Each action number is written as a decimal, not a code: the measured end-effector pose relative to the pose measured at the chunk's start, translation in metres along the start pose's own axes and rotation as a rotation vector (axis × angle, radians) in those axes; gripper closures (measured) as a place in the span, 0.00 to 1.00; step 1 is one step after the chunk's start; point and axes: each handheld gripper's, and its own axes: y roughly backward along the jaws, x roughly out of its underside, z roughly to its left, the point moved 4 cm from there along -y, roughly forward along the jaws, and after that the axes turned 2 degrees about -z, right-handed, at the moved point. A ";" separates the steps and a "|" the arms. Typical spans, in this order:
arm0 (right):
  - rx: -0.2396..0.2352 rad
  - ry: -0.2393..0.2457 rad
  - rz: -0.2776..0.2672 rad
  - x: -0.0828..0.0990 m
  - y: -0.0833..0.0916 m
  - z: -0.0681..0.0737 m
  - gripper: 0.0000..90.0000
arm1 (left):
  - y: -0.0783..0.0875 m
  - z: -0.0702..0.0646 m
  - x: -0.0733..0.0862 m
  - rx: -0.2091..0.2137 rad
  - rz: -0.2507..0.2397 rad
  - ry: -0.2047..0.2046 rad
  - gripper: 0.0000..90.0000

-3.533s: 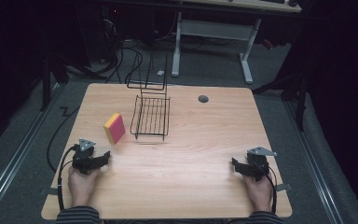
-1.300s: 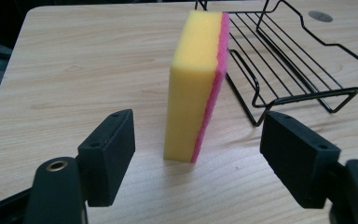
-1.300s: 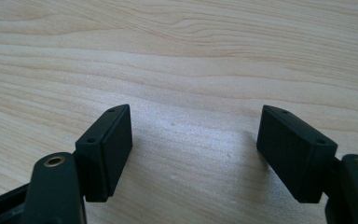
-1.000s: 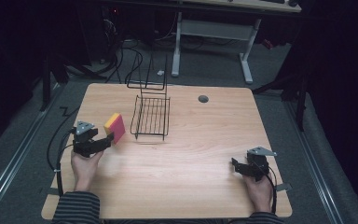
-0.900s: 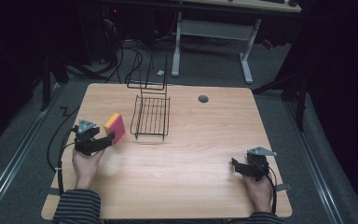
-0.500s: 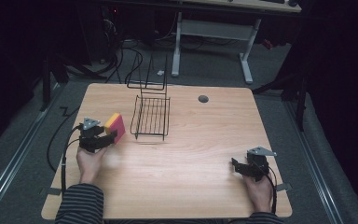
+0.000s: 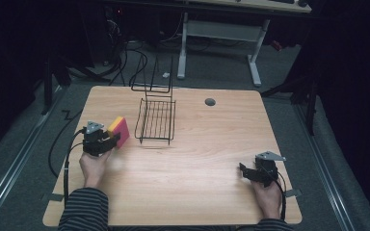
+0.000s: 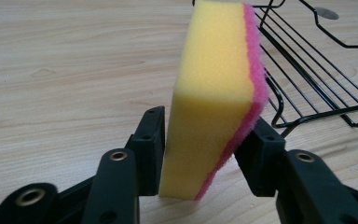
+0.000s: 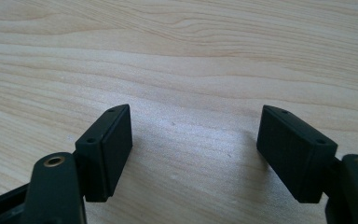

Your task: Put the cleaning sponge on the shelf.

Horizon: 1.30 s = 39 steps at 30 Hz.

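Observation:
A yellow sponge with a pink scouring side point(image 7: 119, 128) stands on edge at the left of the wooden table point(image 7: 197, 159), close to a black wire rack point(image 7: 156, 120). My left gripper point(image 7: 112, 140) has just been closing its jaws on it. In the left gripper view both pads press the sponge point(image 8: 214, 93), one on the yellow face and one on the pink, so the left gripper point(image 8: 205, 140) is shut on it. My right gripper point(image 7: 243, 171) rests near the table's front right. Its jaws point(image 9: 193, 140) stand wide apart over bare wood.
The wire rack point(image 8: 317, 70) lies just right of the sponge, with its tall back frame toward the far edge. A round grey cable hole point(image 7: 210, 102) sits at the far middle. Beyond the table are a white desk frame point(image 7: 250, 53) and cables on the floor.
The left hand moved forward to the sponge, and its jaws closed around it. The right hand and gripper kept still.

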 end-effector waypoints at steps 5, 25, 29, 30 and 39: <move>0.000 0.000 0.000 0.000 0.000 0.000 0.30 | 0.001 -0.001 0.000 0.006 -0.008 -0.009 0.67; -0.001 0.007 -0.002 0.000 0.000 0.000 0.30 | 0.039 -0.011 0.011 0.054 -0.050 -0.010 0.68; -0.001 0.007 -0.002 0.000 0.000 0.000 0.30 | 0.051 -0.016 0.009 0.076 -0.075 -0.016 0.68; -0.003 0.009 -0.002 0.000 0.000 0.000 0.30 | 0.055 -0.019 0.008 0.092 -0.079 -0.022 0.68; -0.002 0.009 -0.003 0.000 0.000 0.000 0.30 | 0.060 -0.038 -0.001 0.147 -0.102 -0.061 0.68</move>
